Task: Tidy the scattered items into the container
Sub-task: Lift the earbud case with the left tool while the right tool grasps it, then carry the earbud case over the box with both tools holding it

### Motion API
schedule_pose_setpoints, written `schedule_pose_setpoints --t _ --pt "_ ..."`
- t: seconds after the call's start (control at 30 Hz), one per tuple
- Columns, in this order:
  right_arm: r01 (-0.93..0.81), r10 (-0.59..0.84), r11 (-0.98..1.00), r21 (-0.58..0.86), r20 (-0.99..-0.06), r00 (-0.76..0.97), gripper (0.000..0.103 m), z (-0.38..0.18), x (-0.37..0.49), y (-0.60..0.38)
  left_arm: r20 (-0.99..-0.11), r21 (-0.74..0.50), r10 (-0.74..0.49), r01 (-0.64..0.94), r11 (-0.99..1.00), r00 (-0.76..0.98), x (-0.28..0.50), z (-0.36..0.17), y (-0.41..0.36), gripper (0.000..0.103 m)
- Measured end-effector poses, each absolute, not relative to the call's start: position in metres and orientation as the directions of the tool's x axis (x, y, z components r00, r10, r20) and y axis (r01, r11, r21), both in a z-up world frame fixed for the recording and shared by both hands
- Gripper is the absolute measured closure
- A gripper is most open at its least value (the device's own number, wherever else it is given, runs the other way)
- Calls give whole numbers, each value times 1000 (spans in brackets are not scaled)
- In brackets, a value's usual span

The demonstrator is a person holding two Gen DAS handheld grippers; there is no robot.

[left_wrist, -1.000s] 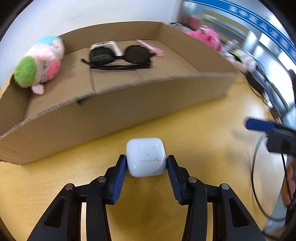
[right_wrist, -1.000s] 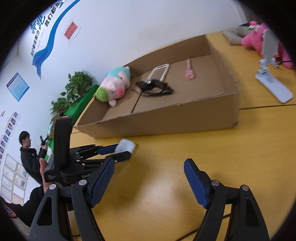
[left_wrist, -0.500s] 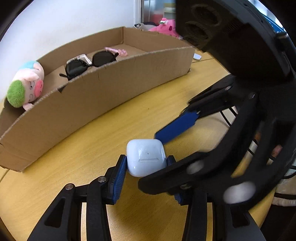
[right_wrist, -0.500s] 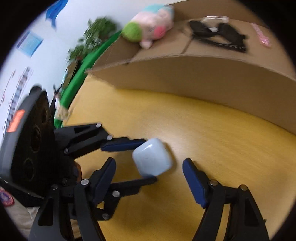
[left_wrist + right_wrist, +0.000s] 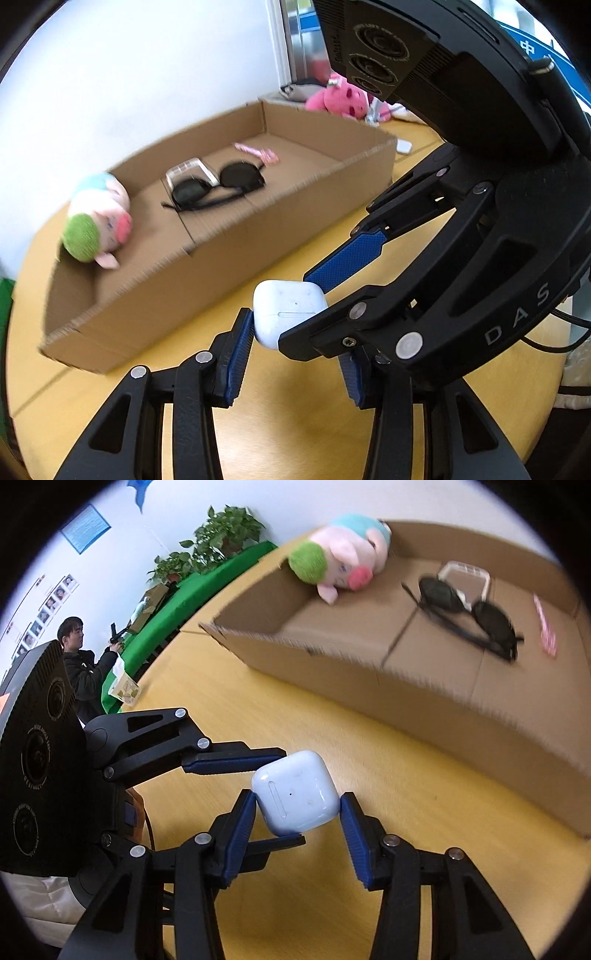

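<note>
Here, one earbud case [image 5: 295, 792], two grippers, one box [image 5: 424, 686], four items inside.

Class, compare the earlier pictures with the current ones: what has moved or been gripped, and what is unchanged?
The right gripper swung in from the side, and its jaws have just been closing around the white earbud case held by the left gripper. The items inside the cardboard box lie as before.
</note>
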State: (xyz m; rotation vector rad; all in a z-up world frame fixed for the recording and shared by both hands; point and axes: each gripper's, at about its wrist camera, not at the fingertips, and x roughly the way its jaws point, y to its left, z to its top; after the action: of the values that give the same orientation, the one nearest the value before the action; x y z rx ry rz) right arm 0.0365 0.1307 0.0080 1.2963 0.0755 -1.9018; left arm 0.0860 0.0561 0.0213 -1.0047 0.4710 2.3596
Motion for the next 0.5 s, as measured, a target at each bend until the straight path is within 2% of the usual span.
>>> schedule_pose_setpoints --t 0.23,0.5 --pt "722 -569 -636 271 -797 -203 57 56 23 107 -682 201 296 -560 -804 -669 77 60 45 56" --pt "787 -552 -588 186 -804 -222 58 105 -23 75 -640 287 245 -522 -803 -729 26 96 24 56"
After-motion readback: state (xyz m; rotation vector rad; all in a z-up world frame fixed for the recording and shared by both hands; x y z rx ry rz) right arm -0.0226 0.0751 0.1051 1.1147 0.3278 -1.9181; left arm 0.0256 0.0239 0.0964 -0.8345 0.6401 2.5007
